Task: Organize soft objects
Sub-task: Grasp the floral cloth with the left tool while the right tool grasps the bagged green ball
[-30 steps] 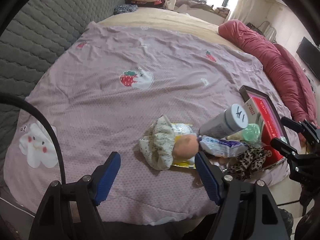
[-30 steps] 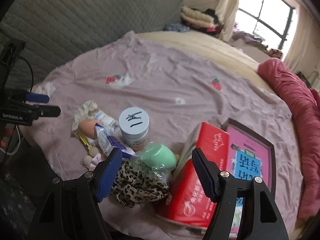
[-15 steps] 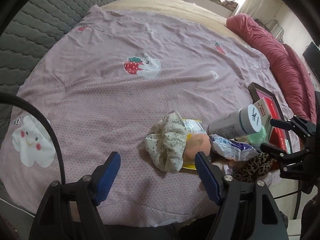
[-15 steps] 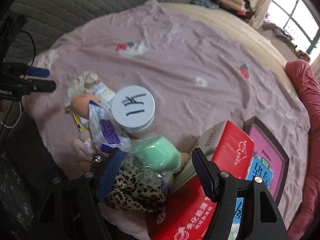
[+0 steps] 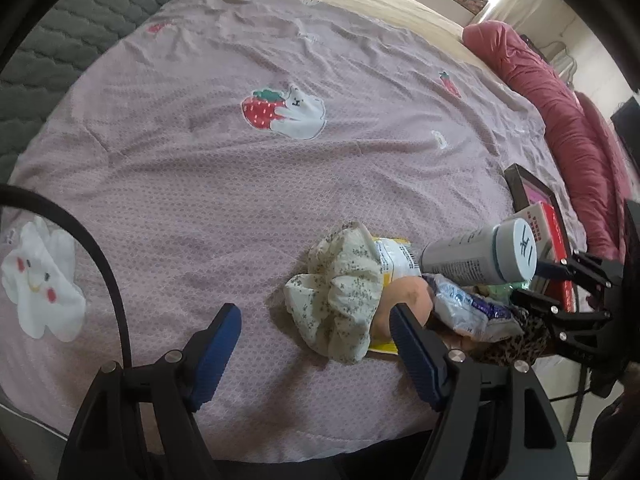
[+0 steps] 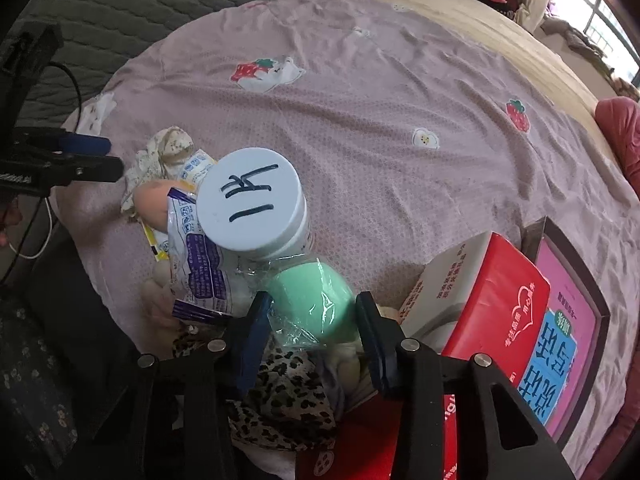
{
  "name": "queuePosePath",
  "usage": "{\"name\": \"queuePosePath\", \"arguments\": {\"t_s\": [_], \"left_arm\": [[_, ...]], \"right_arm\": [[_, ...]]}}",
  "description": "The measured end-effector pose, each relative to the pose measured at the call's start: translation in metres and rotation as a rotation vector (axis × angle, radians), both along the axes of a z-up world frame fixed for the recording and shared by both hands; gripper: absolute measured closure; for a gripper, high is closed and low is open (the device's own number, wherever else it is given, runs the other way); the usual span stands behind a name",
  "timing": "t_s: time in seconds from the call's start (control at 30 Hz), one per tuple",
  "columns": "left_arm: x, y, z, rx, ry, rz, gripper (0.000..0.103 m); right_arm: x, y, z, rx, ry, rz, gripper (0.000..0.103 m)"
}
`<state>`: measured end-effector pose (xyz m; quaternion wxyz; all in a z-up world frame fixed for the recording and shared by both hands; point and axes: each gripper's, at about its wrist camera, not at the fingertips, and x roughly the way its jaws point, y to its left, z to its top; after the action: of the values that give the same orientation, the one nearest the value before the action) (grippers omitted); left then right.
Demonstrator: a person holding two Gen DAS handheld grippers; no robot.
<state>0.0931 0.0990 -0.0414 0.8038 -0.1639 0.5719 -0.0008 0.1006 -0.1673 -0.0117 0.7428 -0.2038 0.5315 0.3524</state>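
**Inspector:** What is the right gripper doing?

**Operator:** I am seeing my right gripper (image 6: 314,322) sitting over the pile at the bed's near edge. Its jaws are narrowed around a mint-green egg-shaped sponge in clear plastic wrap (image 6: 310,300); the blue pads (image 6: 256,332) are lying beside the wrap on both sides, but I cannot tell whether they are actually pressing it.

**Inspector:** And the left?

**Operator:** My left gripper (image 5: 316,344) is hovering with jaws standing wide and holding nothing. A cream floral fabric scrunchie (image 5: 340,296) is lying between them and slightly ahead, on the pink strawberry-print bedsheet (image 5: 280,184).

**Inspector:** What is surrounding the sponge?

**Operator:** A white plastic bottle with a handwritten lid (image 6: 252,204) is leaning just behind it. A crinkled white-and-purple packet (image 6: 196,260) is lying to its left, a leopard-print cloth (image 6: 288,396) beneath the jaws, and a red-and-white cardboard box (image 6: 480,300) to the right, beside a dark-framed pink picture (image 6: 568,320).
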Motion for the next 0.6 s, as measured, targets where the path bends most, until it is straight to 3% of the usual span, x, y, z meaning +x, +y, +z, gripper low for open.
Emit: {"name": "queuePosePath", "arguments": {"t_s": [0.2, 0.4, 0.5, 0.57, 0.6], "left_arm": [[0.014, 0.004, -0.019, -0.039, 0.051, 0.038, 0.027], [0.029, 0.015, -0.038, -0.134, 0.087, 0.113, 0.028], [0.031, 0.016, -0.042, -0.173, 0.079, 0.107, 0.040], [0.032, 0.017, -0.046, -0.188, 0.094, 0.106, 0.058], [0.031, 0.018, -0.048, -0.219, 0.092, 0.109, 0.059]], "right_arm": [[-0.007, -0.009, 0.007, 0.021, -0.023, -0.038, 0.060], [-0.010, -0.020, 0.024, 0.060, -0.052, -0.091, 0.060], [-0.014, -0.025, 0.035, 0.082, -0.071, -0.110, 0.060], [-0.016, -0.029, 0.041, 0.101, -0.076, -0.127, 0.060], [-0.018, -0.030, 0.043, 0.107, -0.085, -0.138, 0.060]]}}
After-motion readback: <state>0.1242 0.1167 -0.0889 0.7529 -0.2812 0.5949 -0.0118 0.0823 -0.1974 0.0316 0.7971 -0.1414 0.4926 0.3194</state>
